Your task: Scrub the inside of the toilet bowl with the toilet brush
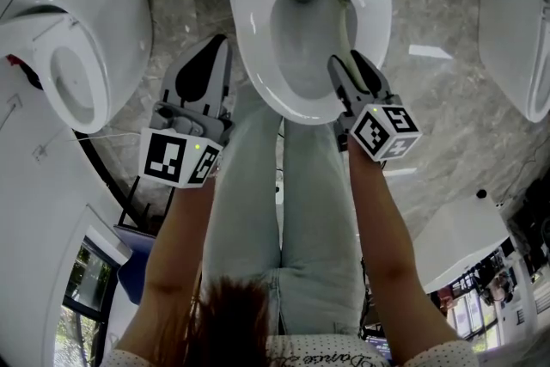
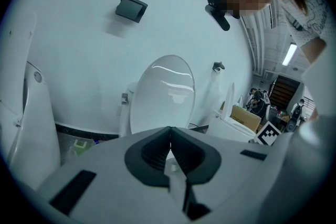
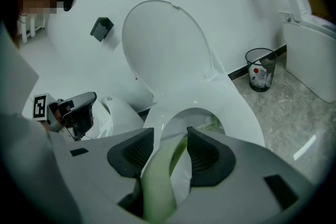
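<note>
Left of toilet bowl [image 1: 258, 21], neighbouring toilet [image 1: 77, 39]; right hand-held gripper [image 3: 170, 132] clamps brush [image 3: 157, 181]

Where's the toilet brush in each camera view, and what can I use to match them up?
Head view: can't make it out; the right hand-held gripper points into the bowl, where it would be.
Left gripper view: not in it.
Right gripper view: brush at lower centre, its green handle between the jaws, reaching into the bowl.
Shared landmark: the toilet.

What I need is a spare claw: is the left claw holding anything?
No, the left claw is shut with nothing between its jaws.
</note>
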Demonstrator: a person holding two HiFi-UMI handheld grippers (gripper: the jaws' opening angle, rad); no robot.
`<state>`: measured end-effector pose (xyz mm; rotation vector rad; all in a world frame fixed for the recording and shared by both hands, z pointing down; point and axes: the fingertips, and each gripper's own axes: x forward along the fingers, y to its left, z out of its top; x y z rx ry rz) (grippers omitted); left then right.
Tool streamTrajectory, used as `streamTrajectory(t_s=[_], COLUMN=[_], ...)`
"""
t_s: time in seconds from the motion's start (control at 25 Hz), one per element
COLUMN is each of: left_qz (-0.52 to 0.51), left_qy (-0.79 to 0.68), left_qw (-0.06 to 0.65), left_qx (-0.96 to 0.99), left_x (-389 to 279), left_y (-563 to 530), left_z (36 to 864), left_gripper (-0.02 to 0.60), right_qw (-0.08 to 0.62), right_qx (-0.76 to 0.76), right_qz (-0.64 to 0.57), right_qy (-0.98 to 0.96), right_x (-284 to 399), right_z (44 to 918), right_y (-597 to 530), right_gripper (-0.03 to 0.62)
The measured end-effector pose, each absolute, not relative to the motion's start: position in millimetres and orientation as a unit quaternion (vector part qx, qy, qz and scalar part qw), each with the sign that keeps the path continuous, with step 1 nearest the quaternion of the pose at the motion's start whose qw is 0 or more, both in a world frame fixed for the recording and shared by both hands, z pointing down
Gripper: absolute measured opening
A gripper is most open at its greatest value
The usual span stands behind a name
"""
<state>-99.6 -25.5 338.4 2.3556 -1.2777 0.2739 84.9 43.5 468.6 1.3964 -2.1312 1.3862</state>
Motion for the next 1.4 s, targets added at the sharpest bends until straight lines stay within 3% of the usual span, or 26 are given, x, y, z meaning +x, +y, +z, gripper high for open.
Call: streamTrajectory(t_s=[1.4], left_qz=[0.091], left_qy=[-0.467], left_qw=[0.218], left_qx=[0.852], left_x=[-103.2], left_y=[-2.9], left_z=[329.4], left_gripper=[0.005], right_qw=[0.089], right_qx=[0.491], right_qz=[0.568], right_qy=[-0.654], right_x=[94.4], right_z=[466.4], right_y=[132.4], right_gripper=[0.186])
